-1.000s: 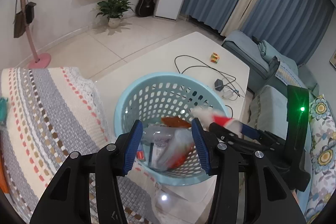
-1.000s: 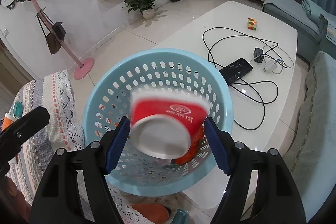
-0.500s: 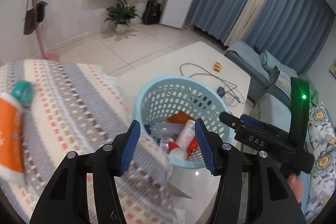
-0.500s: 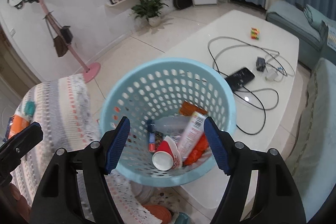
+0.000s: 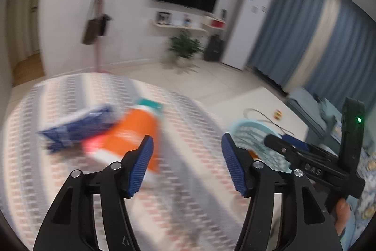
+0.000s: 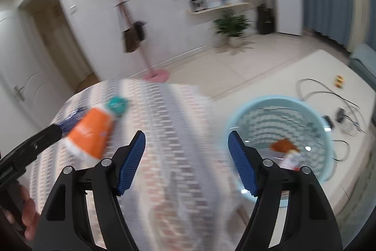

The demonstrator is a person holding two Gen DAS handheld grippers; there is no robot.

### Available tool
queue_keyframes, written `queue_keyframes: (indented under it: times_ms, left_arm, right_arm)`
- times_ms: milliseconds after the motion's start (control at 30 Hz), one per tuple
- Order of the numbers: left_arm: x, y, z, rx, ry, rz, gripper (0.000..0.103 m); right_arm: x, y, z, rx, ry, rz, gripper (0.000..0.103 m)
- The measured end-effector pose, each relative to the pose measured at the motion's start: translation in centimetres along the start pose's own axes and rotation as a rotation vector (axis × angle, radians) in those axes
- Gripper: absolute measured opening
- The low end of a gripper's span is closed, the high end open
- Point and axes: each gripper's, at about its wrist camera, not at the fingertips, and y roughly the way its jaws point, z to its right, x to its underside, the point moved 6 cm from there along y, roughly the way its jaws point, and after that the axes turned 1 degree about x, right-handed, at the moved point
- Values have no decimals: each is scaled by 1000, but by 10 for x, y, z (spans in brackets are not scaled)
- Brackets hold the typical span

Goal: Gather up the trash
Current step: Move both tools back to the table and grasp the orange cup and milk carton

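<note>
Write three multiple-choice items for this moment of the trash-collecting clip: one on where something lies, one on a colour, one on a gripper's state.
1. Where does the orange tube lie?
A. in the basket
B. on the striped cloth
C. on the floor

2. What colour is the basket?
A. light blue
B. pink
C. black

3. How is the right gripper?
A. shut on a can
B. shut on a cable
C. open, with nothing between its pads

Key: 1 B, the tube rests on the striped cloth, well left of the basket. 2 A, its perforated wall and rim are pale blue. 3 C, the blue pads stand apart with only cloth seen beyond them.
</note>
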Motion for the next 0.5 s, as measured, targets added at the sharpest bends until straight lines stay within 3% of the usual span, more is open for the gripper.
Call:
queue_keyframes:
  times_ms: [233, 367, 500]
  left_arm:
    - [-9, -27, -101, -142, -128, 19, 62]
    - [-8, -32, -137, -161, -212, 19, 68]
    - [-6, -28, -160, -175, -230, 7, 70]
  right_arm:
    - [1, 30, -94, -112, -89, -59, 69]
    - [9, 55, -130, -185, -63, -130, 72]
    - [12, 83, -144, -228, 13, -208, 73]
